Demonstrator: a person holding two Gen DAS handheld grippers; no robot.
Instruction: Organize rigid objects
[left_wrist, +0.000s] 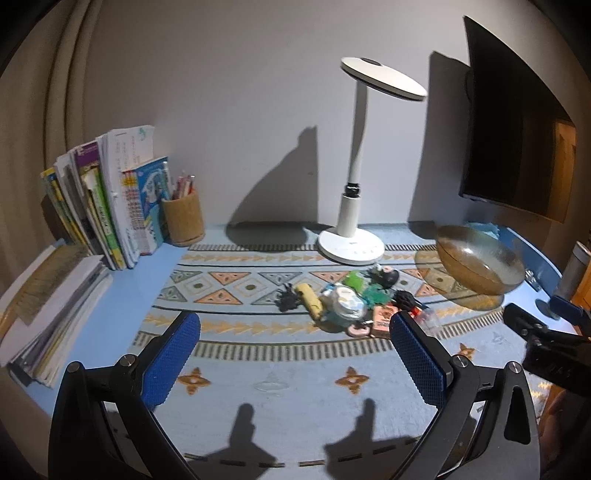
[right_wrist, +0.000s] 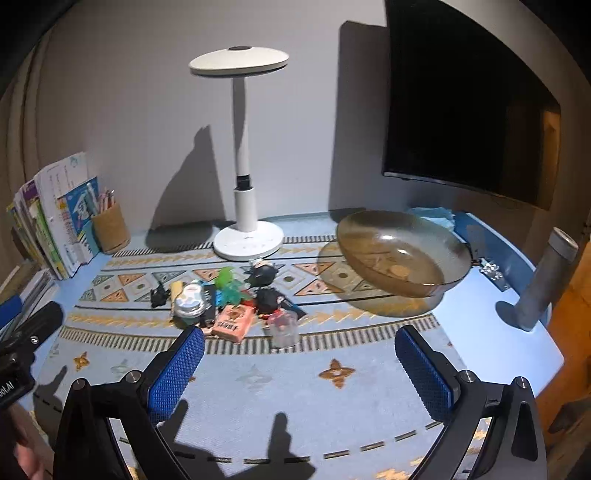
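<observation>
Left wrist view: left gripper (left_wrist: 295, 354) hangs with jaws apart and empty over the patterned mat (left_wrist: 236, 369), the pile of small objects (left_wrist: 343, 299) ahead and slightly right of its centreline. Right gripper (right_wrist: 300, 363), likewise apart and empty, has the pile ahead-left and the amber glass bowl (right_wrist: 402, 254) ahead-right. Judgement: the right gripper sits between pile and bowl, so it is better placed to transfer items.

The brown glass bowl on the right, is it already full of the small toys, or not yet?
Not yet. The brown glass bowl holds no toys; the toy pile lies on the mat beside it.
</observation>
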